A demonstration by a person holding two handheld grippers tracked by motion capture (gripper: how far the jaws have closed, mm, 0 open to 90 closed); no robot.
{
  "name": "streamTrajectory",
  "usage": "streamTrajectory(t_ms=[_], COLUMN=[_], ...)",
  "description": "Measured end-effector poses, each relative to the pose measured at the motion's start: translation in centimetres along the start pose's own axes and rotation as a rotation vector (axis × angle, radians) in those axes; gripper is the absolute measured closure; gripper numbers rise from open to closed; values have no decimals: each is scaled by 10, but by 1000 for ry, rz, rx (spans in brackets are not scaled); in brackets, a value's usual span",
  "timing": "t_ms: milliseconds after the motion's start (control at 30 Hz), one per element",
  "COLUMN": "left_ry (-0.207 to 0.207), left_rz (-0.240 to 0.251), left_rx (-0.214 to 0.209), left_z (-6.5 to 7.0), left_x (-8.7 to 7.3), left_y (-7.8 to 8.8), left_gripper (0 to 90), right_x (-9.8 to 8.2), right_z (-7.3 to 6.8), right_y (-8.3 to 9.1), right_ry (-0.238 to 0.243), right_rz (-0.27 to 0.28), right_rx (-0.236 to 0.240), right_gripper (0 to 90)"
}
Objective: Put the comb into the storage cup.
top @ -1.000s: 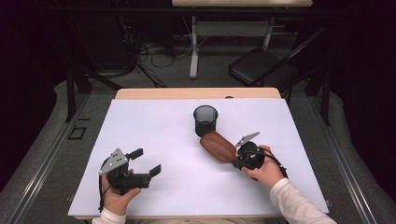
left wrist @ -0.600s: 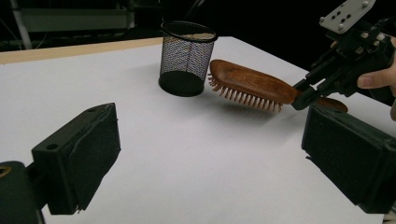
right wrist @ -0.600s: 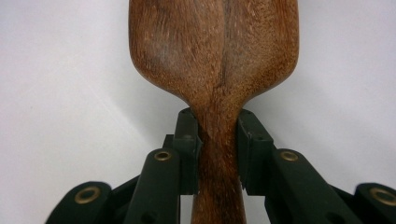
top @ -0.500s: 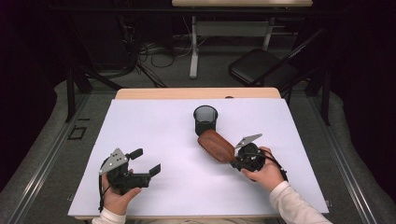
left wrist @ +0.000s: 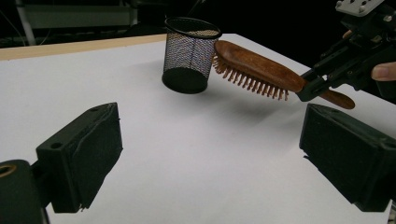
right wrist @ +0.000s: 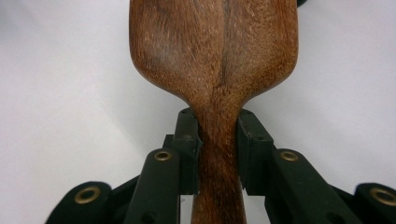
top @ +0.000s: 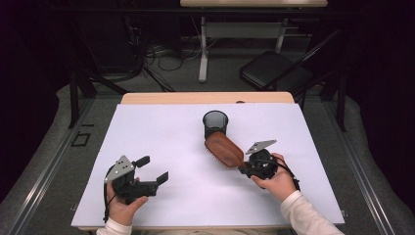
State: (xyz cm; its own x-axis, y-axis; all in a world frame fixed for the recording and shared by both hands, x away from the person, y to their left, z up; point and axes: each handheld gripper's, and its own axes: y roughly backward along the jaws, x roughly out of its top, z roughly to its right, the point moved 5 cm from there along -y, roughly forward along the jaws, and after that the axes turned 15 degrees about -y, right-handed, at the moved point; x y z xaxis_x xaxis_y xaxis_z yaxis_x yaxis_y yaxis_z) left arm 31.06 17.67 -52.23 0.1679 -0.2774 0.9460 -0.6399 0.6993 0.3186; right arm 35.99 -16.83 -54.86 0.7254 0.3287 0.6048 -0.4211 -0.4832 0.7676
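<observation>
Pinched at the handle neck by the right claw [top: 243, 170]: a wooden hairbrush [top: 224, 149], held off the bench [top: 161, 132], just beside the black mesh cup [top: 215, 123] on the near side. Long axis running from the claw up toward the cup, head end leading, tip touching or almost touching the cup's rim; cannot tell which. Seen from the left gripper view: bristles facing down, head tilted slightly upward toward the cup, handle end poking out behind the right claw. Seen from the right gripper view: smooth wood-grain back of the brush facing the camera, both jaws pressed against the narrow neck. Well apart from the cup, low at the bench's near left: left claw [top: 152, 169], spread wide, holding nothing.
</observation>
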Motion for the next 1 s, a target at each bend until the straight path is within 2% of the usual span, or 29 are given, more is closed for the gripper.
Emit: streamTrajectory(t_ms=[533,1000], left_ry=[2,3], left_rz=[-1,-1], left_rx=[-8,-9], left_z=[1,0], left_x=[0,-1], left_y=[-1,-1], left_gripper=[64,65], right_x=[7,18], right_z=[-12,-30], right_y=[10,21], right_ry=[15,45], right_rz=[42,100], right_rx=[29,58], right_gripper=[727,726])
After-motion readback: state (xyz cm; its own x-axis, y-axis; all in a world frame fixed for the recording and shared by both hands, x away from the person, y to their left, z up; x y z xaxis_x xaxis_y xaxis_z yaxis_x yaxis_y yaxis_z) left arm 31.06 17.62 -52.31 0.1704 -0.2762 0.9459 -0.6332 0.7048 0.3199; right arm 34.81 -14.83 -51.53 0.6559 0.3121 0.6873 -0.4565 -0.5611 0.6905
